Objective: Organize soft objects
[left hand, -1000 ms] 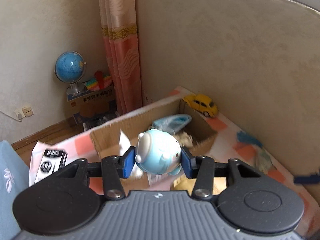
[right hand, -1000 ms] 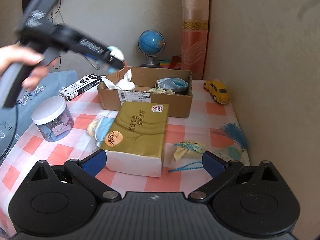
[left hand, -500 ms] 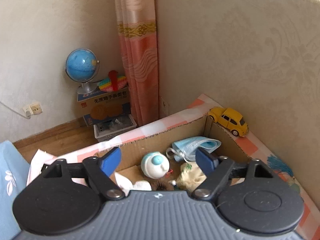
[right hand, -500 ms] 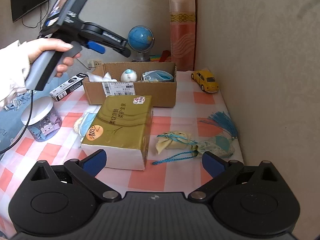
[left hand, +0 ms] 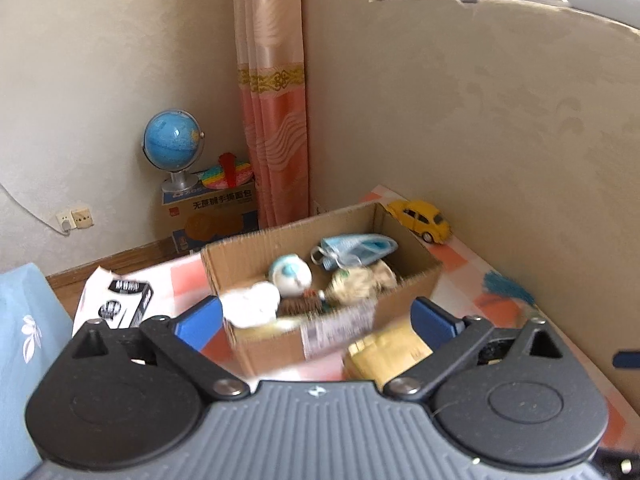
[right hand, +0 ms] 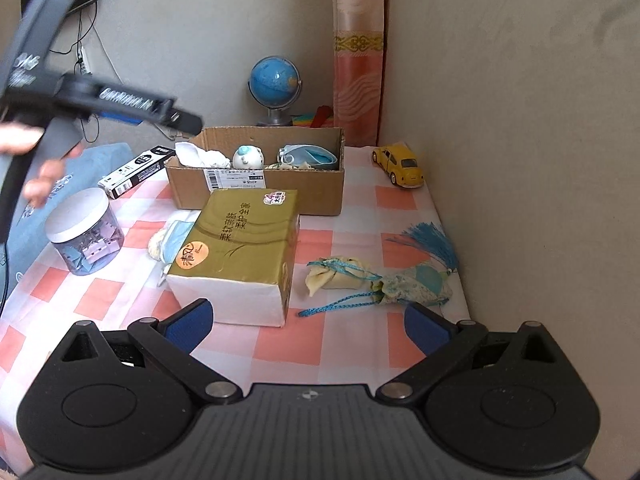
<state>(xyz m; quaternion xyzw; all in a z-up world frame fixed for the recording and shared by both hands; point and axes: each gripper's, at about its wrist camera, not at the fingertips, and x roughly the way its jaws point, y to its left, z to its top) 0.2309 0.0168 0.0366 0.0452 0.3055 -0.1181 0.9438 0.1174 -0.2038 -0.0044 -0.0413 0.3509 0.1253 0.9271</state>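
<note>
A cardboard box [right hand: 256, 184] stands at the back of the checked table; it also shows in the left wrist view [left hand: 404, 276]. In it lie a round blue-white plush toy [left hand: 290, 274], a white cloth [left hand: 250, 304], a blue face mask [left hand: 356, 248] and a cream pouch [left hand: 356, 284]. My left gripper [left hand: 316, 322] is open and empty, above and in front of the box. My right gripper [right hand: 306, 324] is open and empty near the front edge, behind a gold tissue pack [right hand: 240, 248]. A yellow cloth bundle [right hand: 340, 276] and a tasselled sachet [right hand: 416, 286] lie to its right.
A yellow toy car [right hand: 400, 164] stands at the back right by the wall. A clear jar with a white lid [right hand: 84, 232] and a black-white carton [right hand: 136, 172] are on the left. Another mask and pouch [right hand: 172, 240] lie left of the tissue pack.
My left gripper opened and dropped the plush toy into the box, then pulled back and up. My right gripper stayed open and shifted only slightly.
</note>
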